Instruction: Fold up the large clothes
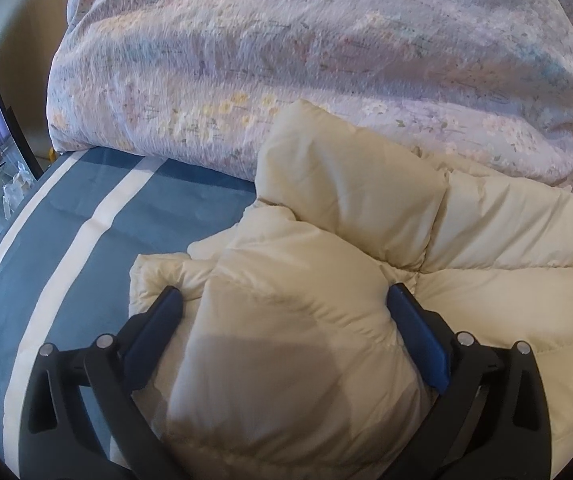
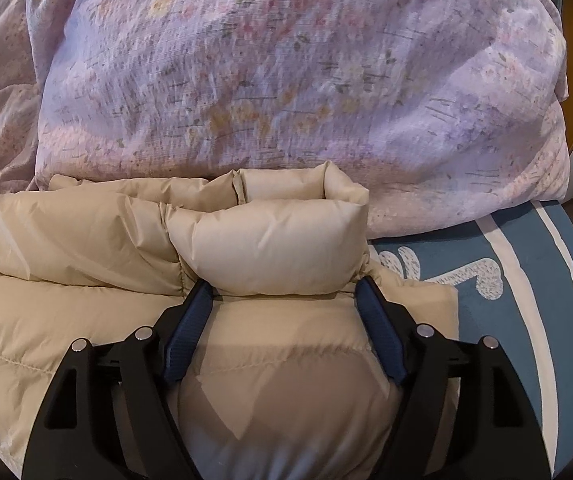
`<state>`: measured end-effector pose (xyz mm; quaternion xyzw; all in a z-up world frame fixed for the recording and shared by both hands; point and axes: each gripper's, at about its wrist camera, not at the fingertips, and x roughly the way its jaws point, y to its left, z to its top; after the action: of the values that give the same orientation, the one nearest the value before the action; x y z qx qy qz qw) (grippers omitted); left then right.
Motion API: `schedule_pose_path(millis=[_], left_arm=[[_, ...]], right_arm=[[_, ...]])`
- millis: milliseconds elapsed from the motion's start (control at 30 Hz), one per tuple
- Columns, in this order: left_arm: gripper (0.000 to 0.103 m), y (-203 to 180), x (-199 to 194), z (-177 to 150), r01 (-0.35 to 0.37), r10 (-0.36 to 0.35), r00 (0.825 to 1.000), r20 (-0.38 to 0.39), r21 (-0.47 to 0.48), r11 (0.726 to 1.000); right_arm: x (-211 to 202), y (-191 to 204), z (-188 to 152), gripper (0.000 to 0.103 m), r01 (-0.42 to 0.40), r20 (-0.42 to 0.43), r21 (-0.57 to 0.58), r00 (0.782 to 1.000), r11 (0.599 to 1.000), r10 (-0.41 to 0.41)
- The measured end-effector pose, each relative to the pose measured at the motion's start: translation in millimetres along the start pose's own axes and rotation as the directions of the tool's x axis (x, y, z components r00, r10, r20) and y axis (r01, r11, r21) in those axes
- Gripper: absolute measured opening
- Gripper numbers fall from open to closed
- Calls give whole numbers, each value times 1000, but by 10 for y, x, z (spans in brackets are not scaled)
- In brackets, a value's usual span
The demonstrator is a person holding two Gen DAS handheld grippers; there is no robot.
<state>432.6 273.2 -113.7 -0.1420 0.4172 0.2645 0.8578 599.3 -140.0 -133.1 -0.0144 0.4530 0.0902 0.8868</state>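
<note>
Here, both claws, left claw [image 1: 284, 302] and right claw [image 2: 282, 294], spread wide astride cream puffy quilted jacket [image 2: 86, 248]; likely to spring unfolded.

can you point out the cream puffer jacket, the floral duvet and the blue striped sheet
cream puffer jacket [image 1: 326, 184]: left wrist view, on a raised puffy panel.
floral duvet [image 2: 286, 80]: right wrist view, on the middle of the heap.
blue striped sheet [image 1: 66, 256]: left wrist view, on a blue band between white stripes.

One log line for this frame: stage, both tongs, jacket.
stage: folding | left tongs: open, astride jacket fold | right tongs: open, astride its puffy fold | surface: striped blue sheet
</note>
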Motion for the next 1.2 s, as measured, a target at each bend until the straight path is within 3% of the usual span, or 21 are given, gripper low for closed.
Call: schedule_pose_path(millis=[200,333,433,567,633,733,833,900,967,1033,1067,1100,1133,1200], left_arm=[[101,29,-114,-18,-18,18,1000,5,16,1000],[100,234,-616,-136,42,-45,997,57,58,997],[100,460,-853,-239,50,-54,997,62,57,997],[100,812,-901,-408,99,-100,995,-29,-37,994],[100,863,-877,-519,137,-143,987,-69,-86,987],[100,887,-825,-668,174,-189,976,-112,-130,976],[100,852,-785,-746,196,-217,967,-134,-151,969],[95,822,-757,-761,209,-232,962,-142,-160,965],[88,795,-744,-781,214,-238,961,-138,-170,962],[76,766,-751,-789,242,-267,955,-132,-179,954],[65,762,-745,-789,258,-285,949,-132,-190,947],[52,757,-742,-801,291,-323,937,-135,-212,933],[48,748,-742,-802,301,-335,932,-138,-223,927],[29,751,-801,-808,304,-338,933,-122,-231,924]], right_arm=[[-117,-221,119,77,-52,-15,37,998,998,53],[-586,-588,41,96,-154,35,127,988,980,151],[-768,-867,-86,97,-188,25,172,982,967,187],[-773,-1115,-381,97,-239,-54,260,964,936,261],[-722,-1217,-577,97,-278,-90,325,942,904,322],[-731,-1226,-843,97,-317,-106,374,919,872,380],[-846,-1253,-935,96,-341,-78,368,915,865,395],[-865,-1249,-948,90,-364,-76,359,906,859,416],[-871,-1210,-961,74,-388,-76,350,895,852,439],[-841,-1142,-965,65,-421,-73,354,878,835,473],[-829,-1094,-960,52,-428,-71,356,874,831,481],[-811,-1059,-976,47,-446,-75,367,861,816,503],[-760,-993,-938,40,-454,-68,371,857,810,511],[-800,-976,-943,28,-477,-42,385,846,790,531]])
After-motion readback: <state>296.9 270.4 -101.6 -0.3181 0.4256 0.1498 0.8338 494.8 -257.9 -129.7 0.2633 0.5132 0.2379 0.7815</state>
